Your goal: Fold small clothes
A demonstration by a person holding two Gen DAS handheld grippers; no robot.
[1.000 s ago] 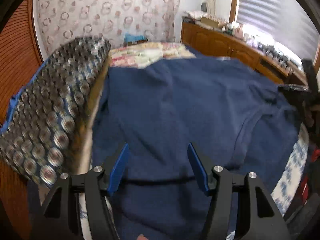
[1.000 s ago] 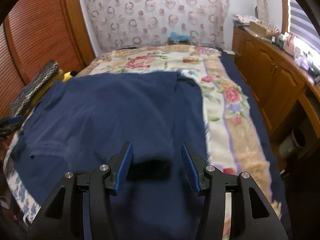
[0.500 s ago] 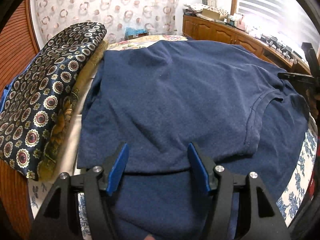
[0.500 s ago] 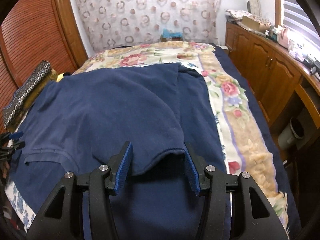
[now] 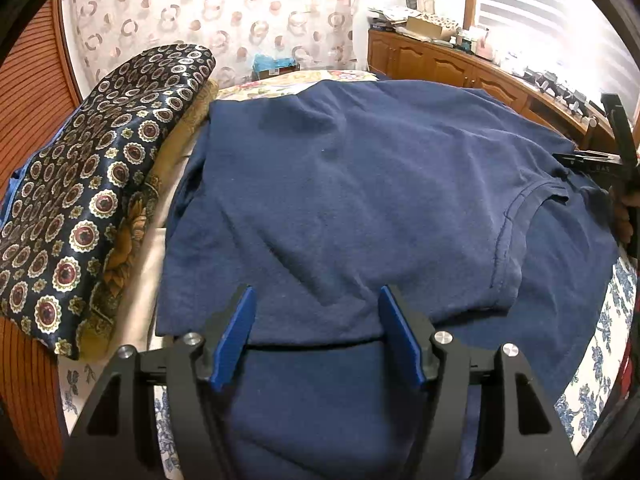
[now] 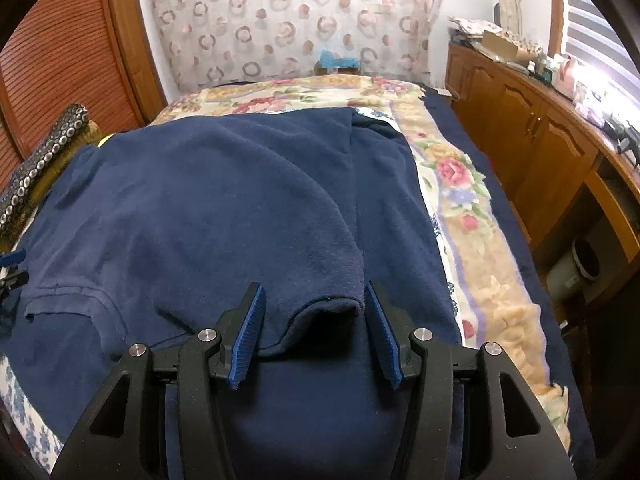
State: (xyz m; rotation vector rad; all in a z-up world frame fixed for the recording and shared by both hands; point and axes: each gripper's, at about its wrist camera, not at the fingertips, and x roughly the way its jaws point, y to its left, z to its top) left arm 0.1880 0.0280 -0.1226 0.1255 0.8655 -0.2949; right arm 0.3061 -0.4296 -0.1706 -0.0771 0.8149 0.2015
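A navy blue shirt lies spread on the bed, its top layer folded over towards me. In the left wrist view the folded edge runs flat between the blue pads of my left gripper, which stands open and presses on nothing. A sleeve lies to the right. In the right wrist view the same shirt ends in a rumpled folded corner between the fingers of my right gripper, also open. Each gripper shows at the edge of the other's view.
A patterned dark cushion on a golden one lies left of the shirt. The floral bedspread shows to the right, then wooden cabinets and a bin. A louvred wooden door stands at the left.
The shirt's top layer was raised and blurred a second ago; it now lies settled flat. Both views have sunk slightly towards the bed. The jaws look about as wide as before.
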